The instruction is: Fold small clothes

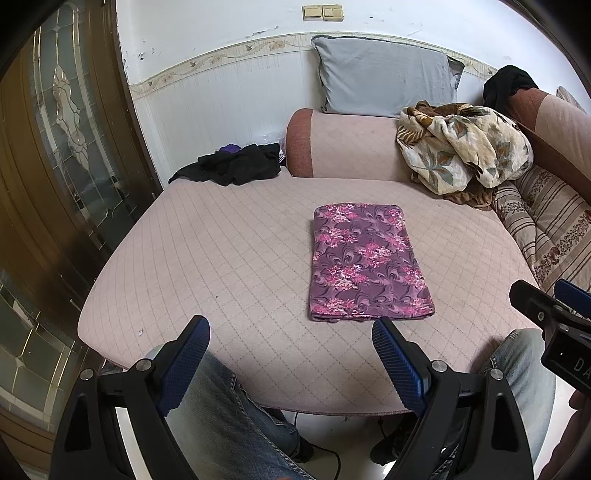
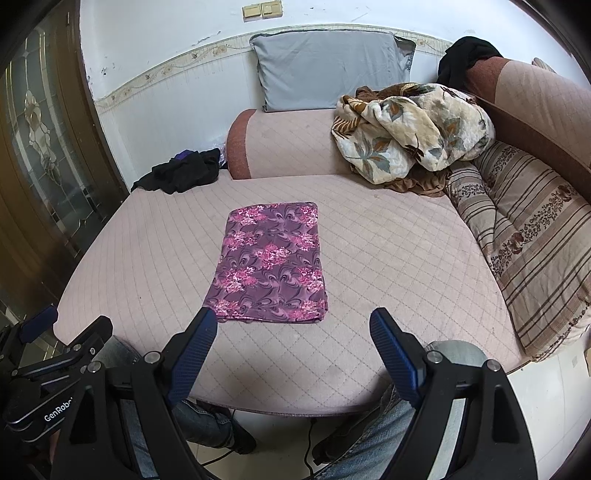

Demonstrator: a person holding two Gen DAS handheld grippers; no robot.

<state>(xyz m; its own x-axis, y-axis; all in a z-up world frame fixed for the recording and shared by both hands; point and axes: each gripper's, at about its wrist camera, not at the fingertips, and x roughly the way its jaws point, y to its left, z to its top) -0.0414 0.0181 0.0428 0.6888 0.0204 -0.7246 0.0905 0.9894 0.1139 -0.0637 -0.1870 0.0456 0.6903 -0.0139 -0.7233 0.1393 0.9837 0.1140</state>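
1. White-painted wall point(image 1: 229, 33) with a floral border strip runs behind a wide sofa seat covered in pale pink quilted fabric point(image 1: 229, 266), and a dark wooden door with leaded glass point(image 1: 66, 122) stands to the left.
2. Against the wall leans a grey rectangular pillow point(image 1: 384, 75); below it, at the seat's far right, sits a bunched cream blanket with a leaf print point(image 1: 461, 147).
3. A striped brown-and-beige cushion point(image 2: 535, 236) lies along the right edge.
4. Folded into a neat rectangle, the purple cloth with pink flowers point(image 1: 365, 262) lies flat near the middle of the seat — apart from everything else.
5. A crumpled black garment point(image 1: 232, 166) sits at the far left corner.
6. The left gripper point(image 1: 291, 354) and right gripper point(image 2: 293, 350) hover over the near edge — both with jaws wide apart, nothing between them, above the person's jeans-clad knees point(image 1: 229, 413).
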